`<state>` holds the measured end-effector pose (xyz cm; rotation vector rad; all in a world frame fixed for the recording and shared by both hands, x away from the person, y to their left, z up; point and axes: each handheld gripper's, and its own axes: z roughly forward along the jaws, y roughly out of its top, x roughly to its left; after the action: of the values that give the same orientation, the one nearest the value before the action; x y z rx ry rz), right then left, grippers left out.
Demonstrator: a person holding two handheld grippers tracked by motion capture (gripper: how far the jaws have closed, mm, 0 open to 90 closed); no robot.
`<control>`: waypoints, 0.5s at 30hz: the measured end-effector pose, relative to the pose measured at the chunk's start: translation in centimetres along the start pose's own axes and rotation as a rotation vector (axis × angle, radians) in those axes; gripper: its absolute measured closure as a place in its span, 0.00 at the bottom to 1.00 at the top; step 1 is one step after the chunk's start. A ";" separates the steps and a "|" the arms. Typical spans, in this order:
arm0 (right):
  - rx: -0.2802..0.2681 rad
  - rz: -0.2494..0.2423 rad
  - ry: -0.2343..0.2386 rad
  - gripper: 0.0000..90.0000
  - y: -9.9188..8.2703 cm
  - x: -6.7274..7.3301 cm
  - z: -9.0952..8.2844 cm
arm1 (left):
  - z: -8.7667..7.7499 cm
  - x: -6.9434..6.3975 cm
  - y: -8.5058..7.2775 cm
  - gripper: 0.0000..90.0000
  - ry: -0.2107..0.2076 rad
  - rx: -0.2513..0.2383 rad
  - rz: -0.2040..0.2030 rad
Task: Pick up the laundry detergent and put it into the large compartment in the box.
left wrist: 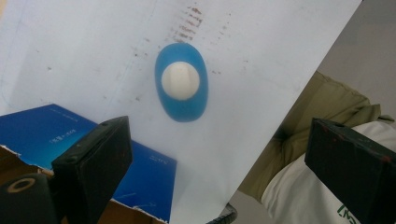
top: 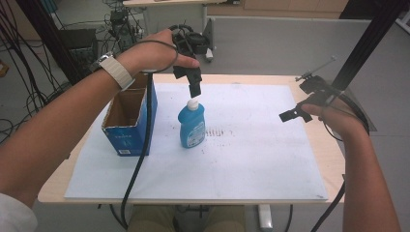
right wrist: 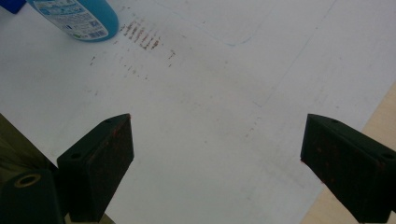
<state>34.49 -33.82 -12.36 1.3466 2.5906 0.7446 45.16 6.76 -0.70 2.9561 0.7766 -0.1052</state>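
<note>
A blue bottle [top: 192,126] with a white cap [top: 193,103] stands upright on the white sheet [top: 251,154]. My left gripper [top: 195,91] hangs straight above the cap, pointing down, a small gap from it. From the left gripper view I look down on the cap [left wrist: 180,80] and the bottle's shoulders [left wrist: 187,109]; the left gripper [left wrist: 219,161] is open, its jaws wide apart with nothing between them. My right gripper [top: 293,109] hovers over the sheet's right side, well away from the bottle. It [right wrist: 217,163] is open and empty, with the bottle's base [right wrist: 77,16] far off at the upper left.
An open blue cardboard box [top: 126,118] stands just left of the bottle, its blue side [left wrist: 60,137] close under the left jaw. Reddish smudges [top: 217,132] mark the sheet right of the bottle. The wooden table edge [right wrist: 380,123] shows past the sheet.
</note>
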 end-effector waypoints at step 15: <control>0.005 0.001 0.006 0.10 0.3 -0.1 0.3 | 2.5 1.0 0.9 0.08 0.002 0.021 -0.015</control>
<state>34.82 -33.64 -12.49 1.3494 2.5983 0.7442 46.37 6.19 -3.25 2.9707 0.8028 -0.1124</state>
